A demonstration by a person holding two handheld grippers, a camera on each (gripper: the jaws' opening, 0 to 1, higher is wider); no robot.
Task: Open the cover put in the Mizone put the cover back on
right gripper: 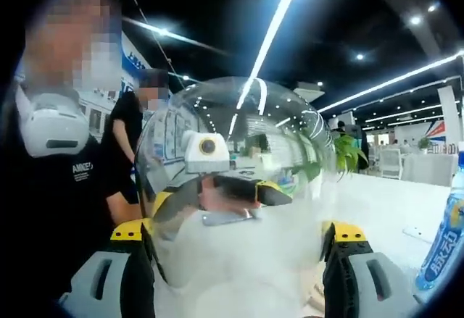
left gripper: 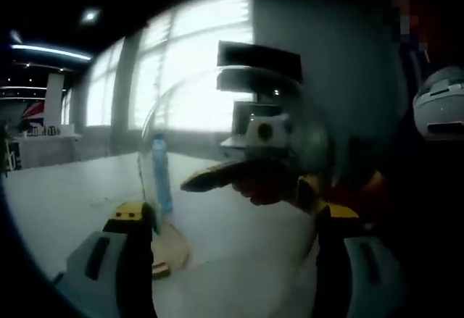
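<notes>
1. Cover [right gripper: 239, 187]: clear, rigid dome, probably thin plastic or glass. Seen in the right gripper view lifted between both sets of jaws. Likely light, smooth, slippery and liable to crack under a hard squeeze; best held low on its flanks from opposite sides, with modest pressure.
2. Right gripper [right gripper: 239, 249]: jaws set wide apart, yellow-tipped pads lying against the dome's left and right flanks; clamped on the cover, as far as the curved glare allows a reading.
3. Left gripper [left gripper: 235, 224]: jaws spread wide, the dome's wall between them; contact is blurred, so I cannot tell whether it truly grips.
4. Mizone bottle [left gripper: 161, 177]: blue, upright, slim; ahead of the left jaw in the left gripper view, standing near a round wooden base [left gripper: 170, 249] on the white table [left gripper: 65, 202]. Light if part empty, easy to topple; take it mid-body.
5. Bottle [right gripper: 444, 242]: at the far right of the right gripper's view, clear of the cover.
</notes>
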